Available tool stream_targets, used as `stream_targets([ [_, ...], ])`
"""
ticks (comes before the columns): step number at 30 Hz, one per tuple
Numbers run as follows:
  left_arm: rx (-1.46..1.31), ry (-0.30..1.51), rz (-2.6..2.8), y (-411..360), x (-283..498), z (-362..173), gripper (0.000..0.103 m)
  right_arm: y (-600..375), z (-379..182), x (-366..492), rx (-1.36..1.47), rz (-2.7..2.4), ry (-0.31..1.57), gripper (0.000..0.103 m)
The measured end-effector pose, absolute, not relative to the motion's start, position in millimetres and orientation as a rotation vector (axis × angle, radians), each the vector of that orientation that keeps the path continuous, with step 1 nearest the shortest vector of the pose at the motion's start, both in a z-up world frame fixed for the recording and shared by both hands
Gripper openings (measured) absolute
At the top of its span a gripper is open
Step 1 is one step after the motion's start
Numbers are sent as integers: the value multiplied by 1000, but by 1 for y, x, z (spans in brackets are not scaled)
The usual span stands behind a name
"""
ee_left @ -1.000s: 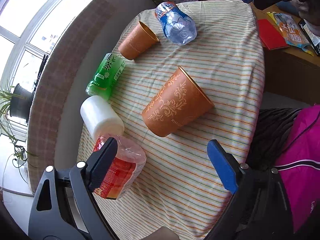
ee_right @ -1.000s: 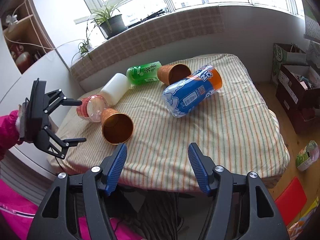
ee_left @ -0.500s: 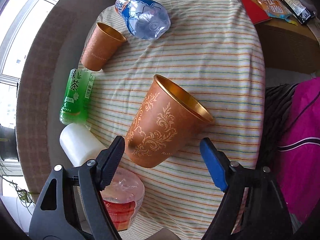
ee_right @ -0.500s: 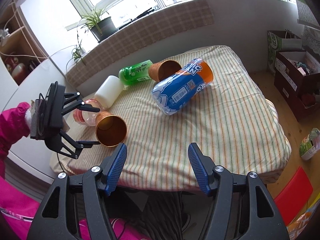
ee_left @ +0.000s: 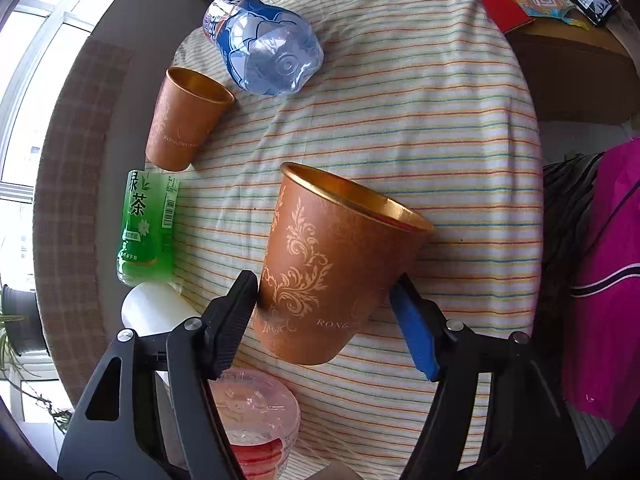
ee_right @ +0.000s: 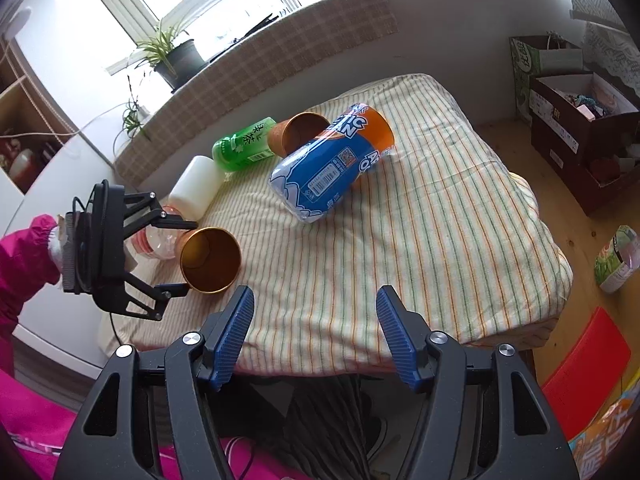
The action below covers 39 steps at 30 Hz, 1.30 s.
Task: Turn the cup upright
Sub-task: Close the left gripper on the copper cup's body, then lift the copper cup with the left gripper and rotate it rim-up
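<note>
An orange cup with a gold lining and cream scrollwork (ee_left: pixel 332 272) lies on its side on the striped cloth, its mouth pointing away; it also shows in the right wrist view (ee_right: pixel 210 260). My left gripper (ee_left: pixel 326 312) is open with a finger on each side of the cup's base end, the fingers close to its walls. The right wrist view shows that gripper (ee_right: pixel 176 258) straddling the cup. My right gripper (ee_right: pixel 314 330) is open and empty, off the table's front edge. A second orange cup (ee_left: pixel 184 124) lies on its side farther back.
A large blue water bottle (ee_left: pixel 264 48), a green tea bottle (ee_left: pixel 146 228), a white cylinder (ee_left: pixel 156 312) and a red-labelled bottle (ee_left: pixel 256 424) lie on the striped table (ee_left: pixel 420 120). Boxes (ee_right: pixel 580 120) stand on the floor at the right.
My left gripper has moved forward over the table until its open fingers straddle the near cup's base end. The right gripper has stayed open in front of the table.
</note>
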<state>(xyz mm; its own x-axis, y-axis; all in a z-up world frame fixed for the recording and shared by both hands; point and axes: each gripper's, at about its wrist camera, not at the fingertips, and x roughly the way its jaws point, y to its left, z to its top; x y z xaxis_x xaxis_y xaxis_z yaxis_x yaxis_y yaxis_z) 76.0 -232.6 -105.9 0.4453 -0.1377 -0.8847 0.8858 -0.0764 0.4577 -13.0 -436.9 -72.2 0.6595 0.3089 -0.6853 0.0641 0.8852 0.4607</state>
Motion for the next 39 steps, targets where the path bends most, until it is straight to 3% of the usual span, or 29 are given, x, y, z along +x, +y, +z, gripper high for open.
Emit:
stream_targets([
  [12,1013,785,-909,-218,86,-87,64,-422,-72,-14,460,176,856,63],
  [19,574,828,-840,-193,102,-76,64,-411,-73,-12,445,193,859,63],
  [27,217,758,-737,-190,112,-79,64,-395,-69,-8,418,223,863,63],
  [39,45,760,-636,-211,158,-87,64,-396,-62,-20,412,194,838,63],
])
